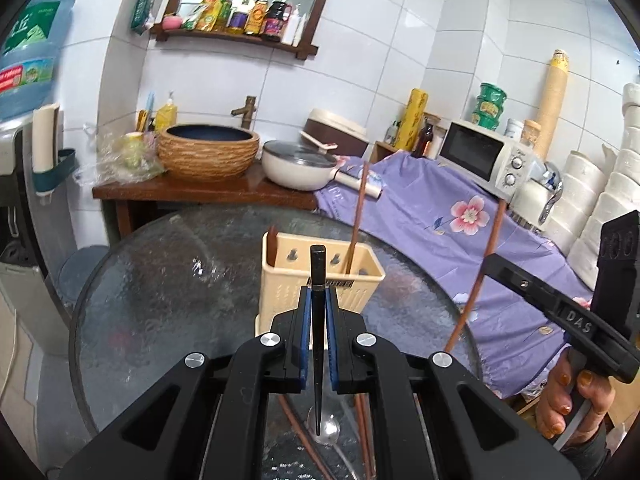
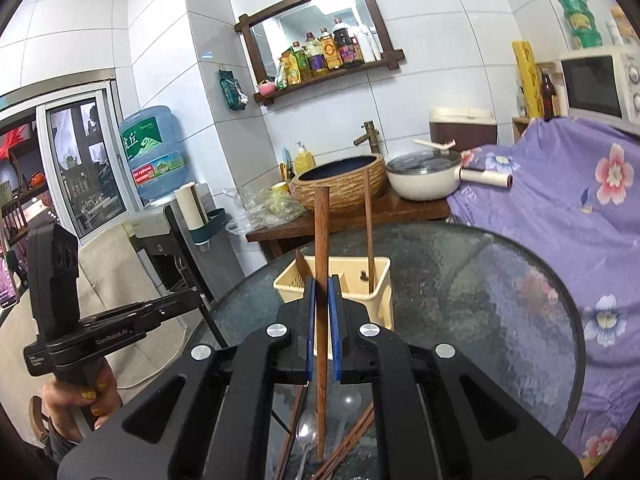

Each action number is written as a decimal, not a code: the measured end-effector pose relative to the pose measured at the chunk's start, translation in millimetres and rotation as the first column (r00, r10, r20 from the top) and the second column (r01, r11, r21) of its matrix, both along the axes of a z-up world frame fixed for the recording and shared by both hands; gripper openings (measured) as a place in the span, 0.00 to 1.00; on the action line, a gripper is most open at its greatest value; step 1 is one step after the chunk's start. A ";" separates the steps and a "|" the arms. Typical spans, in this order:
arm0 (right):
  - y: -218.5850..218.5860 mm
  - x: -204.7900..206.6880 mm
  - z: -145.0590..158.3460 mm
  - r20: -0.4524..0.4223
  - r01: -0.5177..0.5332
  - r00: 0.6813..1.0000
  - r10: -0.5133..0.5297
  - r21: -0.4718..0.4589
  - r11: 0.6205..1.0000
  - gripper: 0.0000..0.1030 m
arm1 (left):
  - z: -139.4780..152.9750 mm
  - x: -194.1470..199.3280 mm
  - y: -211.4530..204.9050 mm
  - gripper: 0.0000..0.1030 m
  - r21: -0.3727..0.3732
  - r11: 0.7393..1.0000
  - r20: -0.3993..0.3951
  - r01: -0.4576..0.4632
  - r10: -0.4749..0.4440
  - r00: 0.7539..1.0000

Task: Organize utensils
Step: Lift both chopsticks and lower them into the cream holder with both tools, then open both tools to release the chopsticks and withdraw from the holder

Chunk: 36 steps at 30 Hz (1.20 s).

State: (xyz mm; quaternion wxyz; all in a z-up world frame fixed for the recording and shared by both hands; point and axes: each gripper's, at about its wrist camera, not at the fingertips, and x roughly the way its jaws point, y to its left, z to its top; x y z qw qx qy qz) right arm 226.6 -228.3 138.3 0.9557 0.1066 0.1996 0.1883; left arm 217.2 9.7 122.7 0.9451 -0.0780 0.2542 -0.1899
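At the near edge of the round glass bench (image 1: pixel 160 280) lie loose chopsticks (image 2: pixel 348 444) and a metal spoon (image 2: pixel 306 436). Above them, the left gripper (image 1: pixel 319 300) clamps a black chopstick (image 1: pixel 318 320) upright, and the right gripper (image 2: pixel 322 292) clamps a brown wooden chopstick (image 2: pixel 321 280) upright. Beyond, mid-bench, a cream utensil holder (image 1: pixel 296 284) stands with a chopstick in it.

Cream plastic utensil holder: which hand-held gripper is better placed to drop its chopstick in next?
Left, probably: its hand-held gripper holds the black chopstick directly before the cream plastic utensil holder; the right one holds its brown wooden chopstick off beside it.
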 end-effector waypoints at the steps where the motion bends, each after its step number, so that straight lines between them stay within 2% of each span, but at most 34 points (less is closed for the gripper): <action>1: 0.7 2.6 5.2 0.006 -0.001 1.000 0.001 0.000 1.000 0.07 | 4.5 1.1 -0.6 0.07 0.002 1.000 0.008 0.000 0.000 1.000; 7: 1.4 22.6 45.7 0.060 0.026 0.998 -0.027 0.023 0.999 0.07 | 54.7 14.9 -1.5 0.07 -0.034 0.999 0.086 -0.005 0.008 0.996; 13: 8.4 49.9 88.6 0.166 0.118 0.979 -0.118 0.011 0.993 0.07 | 106.5 45.3 -1.2 0.07 -0.076 0.993 0.164 -0.086 0.097 0.982; 18: 14.9 78.8 103.5 0.203 0.192 0.960 -0.195 0.031 0.981 0.07 | 127.3 74.2 -3.3 0.07 -0.097 0.983 0.195 -0.154 0.170 0.966; 21: 24.3 93.8 92.5 0.205 0.222 0.954 -0.218 0.003 0.975 0.07 | 122.3 89.3 -7.0 0.07 -0.091 0.978 0.197 -0.186 0.200 0.960; 23: 28.1 102.3 76.0 0.192 0.235 0.955 -0.227 -0.016 0.972 0.07 | 107.8 97.9 -10.1 0.07 -0.065 0.976 0.193 -0.209 0.217 0.957; 27: 28.3 116.1 42.9 0.139 0.246 0.961 -0.240 -0.023 0.969 0.07 | 70.0 116.2 -11.9 0.07 -0.045 0.976 0.118 -0.212 0.216 0.969; 30: 26.9 122.1 22.3 0.111 0.251 0.963 -0.246 -0.027 0.968 0.07 | 45.4 121.3 -9.4 0.07 -0.027 0.973 0.089 -0.230 0.231 0.969; 36: 30.1 128.5 -12.1 0.064 0.249 0.967 -0.246 -0.051 0.967 0.07 | 9.4 127.3 -10.2 0.07 0.008 0.976 0.031 -0.219 0.219 0.975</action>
